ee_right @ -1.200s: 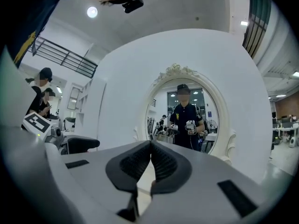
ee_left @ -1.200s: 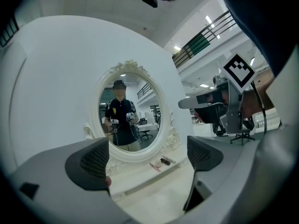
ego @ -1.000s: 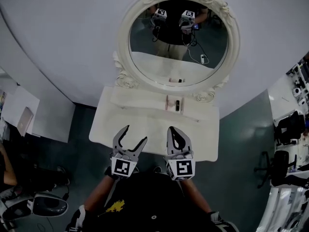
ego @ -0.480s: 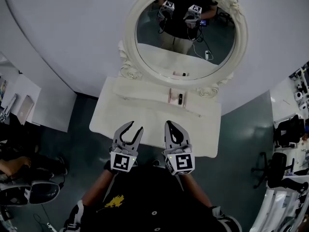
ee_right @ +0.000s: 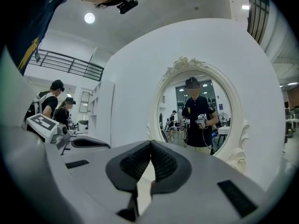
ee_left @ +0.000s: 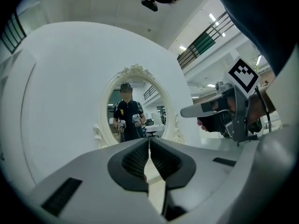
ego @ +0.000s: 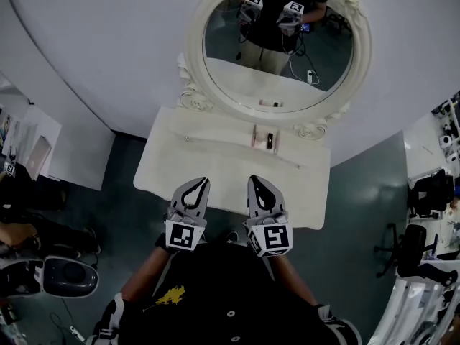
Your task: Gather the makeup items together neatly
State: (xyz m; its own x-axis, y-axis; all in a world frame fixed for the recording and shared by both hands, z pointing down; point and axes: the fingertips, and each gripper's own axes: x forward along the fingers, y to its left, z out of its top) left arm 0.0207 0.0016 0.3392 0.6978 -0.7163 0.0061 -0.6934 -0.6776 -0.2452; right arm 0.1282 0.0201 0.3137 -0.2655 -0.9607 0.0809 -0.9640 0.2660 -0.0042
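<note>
A white vanity table [ego: 215,169] stands against the curved wall under an oval mirror [ego: 279,45]. At the table's back, below the mirror, a pink makeup item [ego: 255,136] and a small dark one [ego: 269,141] lie side by side. A thin pale stick [ego: 287,162] lies just in front of them. My left gripper [ego: 203,181] hovers over the table's front edge; its jaws have just been closing and now meet with nothing between them [ee_left: 149,141]. Beside it my right gripper [ego: 253,179] is shut and empty too [ee_right: 150,143]. Both point level at the mirror.
The mirror reflects the person holding both grippers. Dark floor surrounds the table. An office chair [ego: 413,246] and cluttered white shelving stand at the right. A white round-backed seat [ego: 68,275] and a white desk [ego: 36,157] are at the left, with other people nearby.
The left gripper's jaws went from wide open to shut, with nothing caught. The right gripper stayed shut. The view tilted a little, so the mirror sits higher in the picture.
</note>
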